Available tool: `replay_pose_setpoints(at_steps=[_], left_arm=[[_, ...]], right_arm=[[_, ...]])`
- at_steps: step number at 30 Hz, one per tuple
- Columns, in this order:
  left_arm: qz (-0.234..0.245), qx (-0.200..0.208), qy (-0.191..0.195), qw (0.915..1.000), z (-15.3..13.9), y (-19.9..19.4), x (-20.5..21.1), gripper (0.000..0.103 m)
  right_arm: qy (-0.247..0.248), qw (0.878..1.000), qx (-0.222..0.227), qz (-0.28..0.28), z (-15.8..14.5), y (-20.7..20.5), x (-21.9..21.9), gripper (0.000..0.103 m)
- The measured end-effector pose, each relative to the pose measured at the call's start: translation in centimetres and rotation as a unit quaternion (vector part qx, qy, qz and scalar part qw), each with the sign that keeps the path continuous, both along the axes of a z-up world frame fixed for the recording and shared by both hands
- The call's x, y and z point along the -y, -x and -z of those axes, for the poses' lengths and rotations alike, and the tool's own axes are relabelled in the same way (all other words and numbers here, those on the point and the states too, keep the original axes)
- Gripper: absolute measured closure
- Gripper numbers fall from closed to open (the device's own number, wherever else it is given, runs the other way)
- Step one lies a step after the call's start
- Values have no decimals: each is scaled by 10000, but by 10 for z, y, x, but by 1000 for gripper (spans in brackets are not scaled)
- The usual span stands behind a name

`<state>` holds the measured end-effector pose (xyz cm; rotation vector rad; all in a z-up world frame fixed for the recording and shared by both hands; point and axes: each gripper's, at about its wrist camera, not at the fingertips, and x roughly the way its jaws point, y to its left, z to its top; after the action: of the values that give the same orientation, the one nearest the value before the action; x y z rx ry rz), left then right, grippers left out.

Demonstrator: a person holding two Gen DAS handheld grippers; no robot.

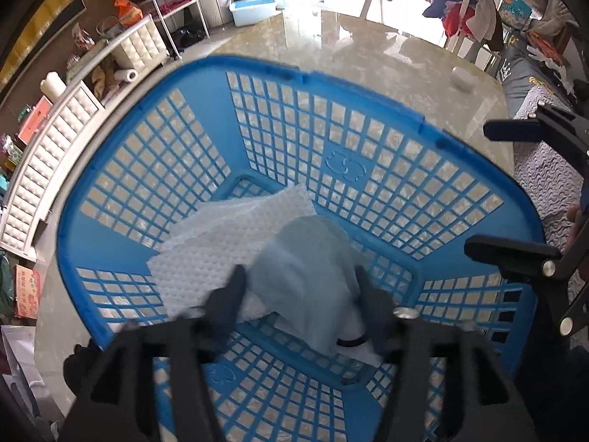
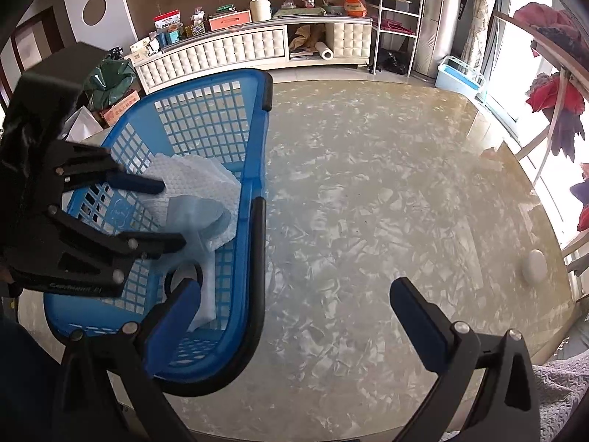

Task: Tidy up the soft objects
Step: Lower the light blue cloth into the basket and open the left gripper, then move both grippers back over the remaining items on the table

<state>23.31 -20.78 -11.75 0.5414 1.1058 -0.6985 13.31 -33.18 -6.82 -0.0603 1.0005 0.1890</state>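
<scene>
A blue plastic lattice basket (image 1: 257, 63) (image 2: 257, 140) stands on a glossy marbled table (image 2: 368, 191). On its floor lies a white dimpled cloth (image 1: 221, 243) (image 2: 191, 173). A light blue soft cloth (image 1: 305, 258) (image 2: 198, 217) rests on top of it, with a black loop (image 1: 353, 340) at its near end. My left gripper (image 1: 300, 280) (image 2: 173, 213) points down into the basket and is open; its fingers straddle the light blue cloth without pressing on it. My right gripper (image 2: 294, 287) (image 1: 478, 188) is open and holds nothing, over the table by the basket's black-handled side.
A small white rounded object (image 2: 535, 267) (image 1: 462, 79) sits near the table's far edge. A grey textured fabric (image 1: 533, 169) lies beyond the table edge. A white cabinet (image 2: 250, 51), shelves and hanging clothes surround the table.
</scene>
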Motion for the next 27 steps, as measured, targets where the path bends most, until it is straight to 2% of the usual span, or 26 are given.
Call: replay_pose_setpoints(at_steps=[4, 7, 9, 14, 19, 23, 27], left_arm=[[6, 247, 17, 9997, -9, 1, 0, 19], [-53, 277, -42, 9996, -11, 3, -2, 12], [-90, 342, -80, 9993, -12, 5, -5, 0], [-174, 552, 16, 9983, -30, 16, -13, 0], [-324, 719, 351, 9963, -58, 33, -29, 0], [-368, 941, 535, 9934, -81, 57, -46, 0], [-522, 988, 764, 9908, -98, 78, -69, 0]], right_arm=[[31, 10000, 17, -18, -2, 3, -2, 0], [28, 10000, 44, -10, -6, 5, -2, 0], [22, 10000, 79, 0, -10, 8, -2, 0], [-22, 9998, 172, 9, -21, 17, -2, 0], [7, 9994, 335, 4, -38, 31, -10, 0], [40, 9990, 442, -76, -49, 43, -25, 0], [50, 9982, 542, -257, -58, 54, -47, 0]])
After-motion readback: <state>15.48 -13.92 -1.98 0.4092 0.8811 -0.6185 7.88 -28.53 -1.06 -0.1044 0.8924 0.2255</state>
